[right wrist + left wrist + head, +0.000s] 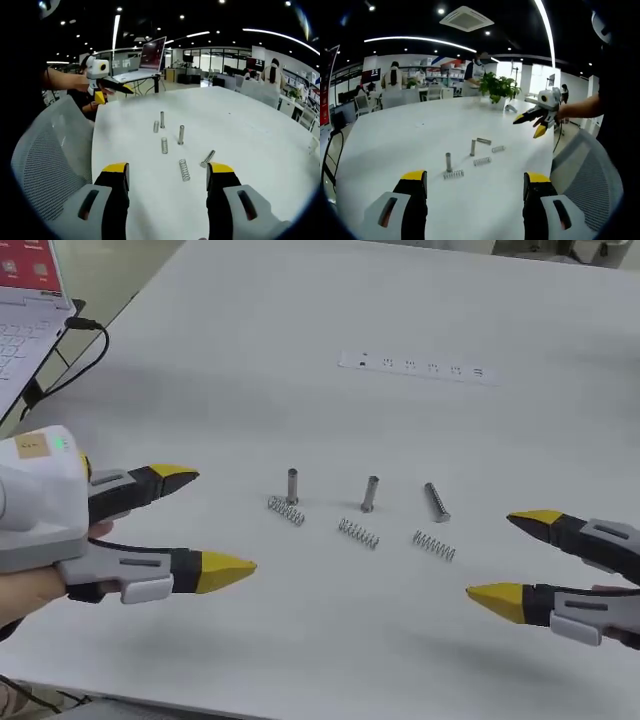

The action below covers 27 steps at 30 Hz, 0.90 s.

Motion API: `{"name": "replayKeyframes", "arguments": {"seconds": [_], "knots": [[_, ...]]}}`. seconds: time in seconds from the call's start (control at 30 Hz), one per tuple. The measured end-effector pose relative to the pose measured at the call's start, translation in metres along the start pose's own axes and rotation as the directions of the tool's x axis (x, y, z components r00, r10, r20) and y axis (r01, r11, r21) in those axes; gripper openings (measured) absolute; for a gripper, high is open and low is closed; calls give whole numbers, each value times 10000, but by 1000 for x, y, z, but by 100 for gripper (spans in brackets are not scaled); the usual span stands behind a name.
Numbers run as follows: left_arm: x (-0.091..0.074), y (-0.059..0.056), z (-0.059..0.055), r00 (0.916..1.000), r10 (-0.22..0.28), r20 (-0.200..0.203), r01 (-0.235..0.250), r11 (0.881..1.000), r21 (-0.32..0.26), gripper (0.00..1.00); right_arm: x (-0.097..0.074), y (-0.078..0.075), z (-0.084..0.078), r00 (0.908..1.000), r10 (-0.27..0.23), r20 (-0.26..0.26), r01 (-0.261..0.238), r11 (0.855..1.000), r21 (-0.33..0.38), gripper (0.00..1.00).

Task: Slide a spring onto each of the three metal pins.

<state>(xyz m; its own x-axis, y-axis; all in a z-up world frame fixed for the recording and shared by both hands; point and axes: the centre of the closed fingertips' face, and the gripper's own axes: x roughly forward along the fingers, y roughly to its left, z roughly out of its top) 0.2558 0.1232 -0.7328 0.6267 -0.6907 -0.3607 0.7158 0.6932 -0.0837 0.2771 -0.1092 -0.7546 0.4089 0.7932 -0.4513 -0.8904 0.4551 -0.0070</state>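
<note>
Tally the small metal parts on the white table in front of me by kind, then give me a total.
Metal pins: 3
Springs: 3
Total: 6

1. The middle pin [370,493] stands upright; the left pin [292,483] does too, and the right pin [436,500] slants.
2. A spring [358,533] lies just in front of the middle pin.
3. The left gripper [210,522] and right gripper [510,558] flank the middle pin, well apart from it, jaws spread.

Three springs [358,533] lie before three pins [370,493] on table [300,340]
</note>
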Motion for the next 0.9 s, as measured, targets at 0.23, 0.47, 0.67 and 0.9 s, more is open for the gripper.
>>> {"name": "replayKeyframes", "arguments": {"seconds": [0.23, 0.47, 0.67, 0.9], "knots": [[1, 0, -1, 10000, -16, -22, 16, 10000, -13, 75, -1, -2, -1, 10000, -36, -26, 36, 10000, 30, 62], [1, 0, -3, 10000, -58, -61, 58, 10000, -16, 75, 0, -3, -2, 10000, -10, -72, 11, 10000, 85, 62], [1, 2, -2, 10000, -86, -45, 86, 10000, 3, 76, 3, -5, 1, 10000, 59, 6, -59, 9998, 206, 61], [1, 2, -3, 10000, -68, -30, 68, 10000, -33, 76, 7, -11, 4, 9999, 136, -62, -134, 9996, 241, 60]]}}
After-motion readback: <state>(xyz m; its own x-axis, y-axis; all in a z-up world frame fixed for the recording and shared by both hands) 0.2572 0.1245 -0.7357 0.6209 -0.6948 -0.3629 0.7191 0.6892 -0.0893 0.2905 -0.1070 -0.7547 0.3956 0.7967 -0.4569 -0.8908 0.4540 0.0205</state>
